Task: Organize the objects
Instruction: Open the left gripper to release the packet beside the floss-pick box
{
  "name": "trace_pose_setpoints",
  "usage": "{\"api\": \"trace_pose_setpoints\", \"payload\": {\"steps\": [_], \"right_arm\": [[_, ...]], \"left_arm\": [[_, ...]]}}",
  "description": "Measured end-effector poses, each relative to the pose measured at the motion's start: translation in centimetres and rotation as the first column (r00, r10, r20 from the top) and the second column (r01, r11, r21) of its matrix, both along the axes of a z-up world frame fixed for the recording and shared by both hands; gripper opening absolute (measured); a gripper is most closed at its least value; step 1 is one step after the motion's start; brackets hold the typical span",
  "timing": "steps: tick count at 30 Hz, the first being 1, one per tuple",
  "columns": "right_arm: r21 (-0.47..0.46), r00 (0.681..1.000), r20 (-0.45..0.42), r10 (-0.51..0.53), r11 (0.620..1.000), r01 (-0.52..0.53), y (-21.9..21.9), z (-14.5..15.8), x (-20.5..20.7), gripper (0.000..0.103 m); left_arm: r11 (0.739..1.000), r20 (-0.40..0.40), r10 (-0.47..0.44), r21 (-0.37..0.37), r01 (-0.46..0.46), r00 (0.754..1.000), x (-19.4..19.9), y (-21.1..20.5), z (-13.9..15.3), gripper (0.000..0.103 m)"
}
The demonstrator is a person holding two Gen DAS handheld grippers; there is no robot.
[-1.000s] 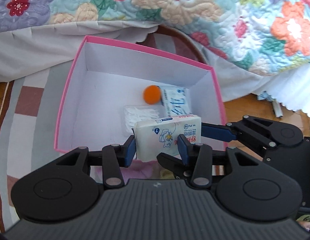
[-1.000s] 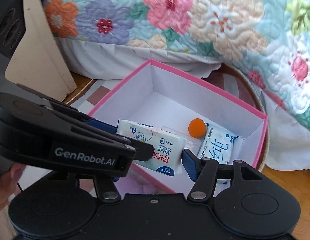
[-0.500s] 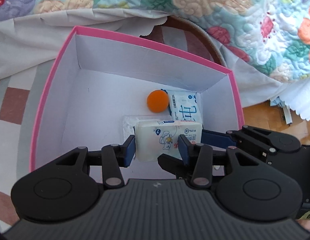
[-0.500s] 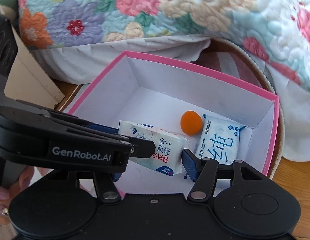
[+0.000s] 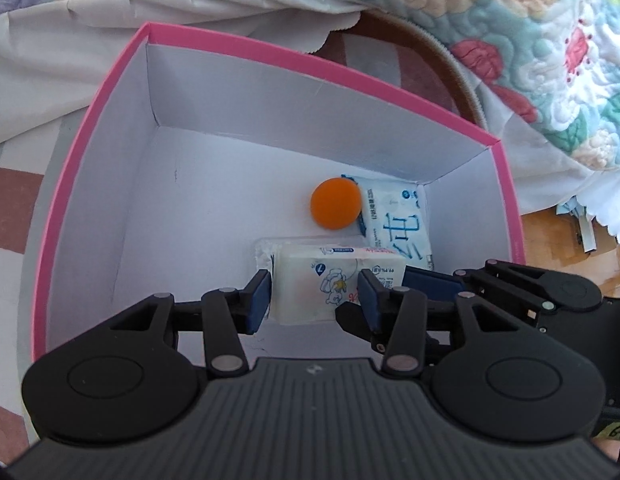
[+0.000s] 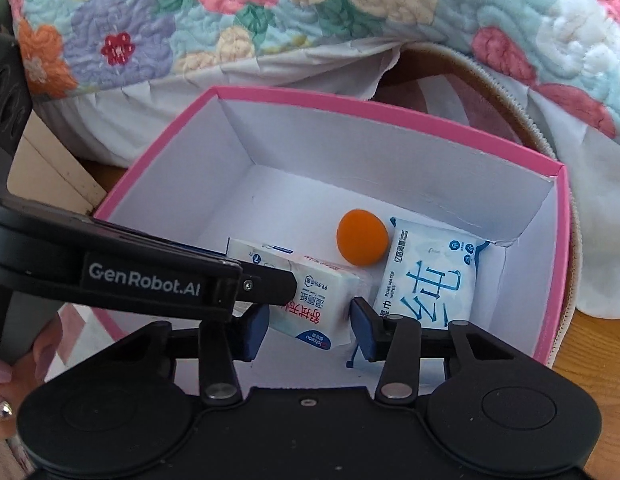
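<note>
Here the white tissue pack [image 5: 326, 280] sits low inside the pink box [image 5: 90, 128], between the blue pads of both tongs at once. The left gripper [image 5: 316, 300] has the pack between its two pads; the left pad stands just beside the pack's side, the right pad lies against its printed front, and the jaws are opening. I cannot tell if the pads press on it. The right gripper [image 6: 308, 320] comes from the other side, and its jaws are closing around the pack's end with red letters. Its left pad touches the pack, while a thin gap shows at the right pad. Under the pack a clear wrapped packet [image 5: 266, 250] shows. Behind it the orange ball [image 5: 336, 203] lies on the box floor, touching the blue-printed wipes pack [image 5: 398, 220] near the right wall. A flowered quilt [image 6: 230, 12] hangs behind the box.
</note>
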State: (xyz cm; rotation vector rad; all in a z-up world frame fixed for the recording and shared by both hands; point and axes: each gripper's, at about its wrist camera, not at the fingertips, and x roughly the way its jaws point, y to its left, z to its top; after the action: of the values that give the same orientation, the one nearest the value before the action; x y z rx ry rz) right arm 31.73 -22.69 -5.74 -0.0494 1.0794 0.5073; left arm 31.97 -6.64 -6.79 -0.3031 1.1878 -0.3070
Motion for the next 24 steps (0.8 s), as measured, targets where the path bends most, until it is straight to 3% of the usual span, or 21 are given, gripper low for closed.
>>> {"api": "trace_pose_setpoints", "payload": {"steps": [3,8,10,16,24], "right_arm": [[-0.031,1.000,0.017,0.003,1.000,-0.002,0.4,-0.4,-0.2,0.050],[-0.076,0.985,0.164,0.043,0.997,-0.030,1.1,1.0,-2.5,0.056],[-0.090,0.977,0.207,0.046,0.996,-0.028,1.0,1.7,-3.2,0.058],[-0.033,0.975,0.222,0.030,0.999,-0.023,0.1,3.3,-4.4,0.063],[-0.041,0.971,0.235,0.046,0.998,-0.037,0.2,5.4,-6.3,0.069]], "left_arm": [[1.000,0.009,-0.010,0.003,0.010,1.000,0.0,0.0,-0.4,0.049],[0.999,0.030,0.012,-0.032,-0.011,0.999,-0.1,0.7,0.6,0.057],[1.000,0.040,0.009,-0.005,-0.009,0.999,-0.4,0.9,1.3,0.058],[1.000,0.071,-0.004,0.021,0.003,0.997,-1.6,1.6,3.0,0.059],[0.996,0.111,-0.040,0.082,0.030,0.993,-3.6,1.5,5.6,0.062]]}}
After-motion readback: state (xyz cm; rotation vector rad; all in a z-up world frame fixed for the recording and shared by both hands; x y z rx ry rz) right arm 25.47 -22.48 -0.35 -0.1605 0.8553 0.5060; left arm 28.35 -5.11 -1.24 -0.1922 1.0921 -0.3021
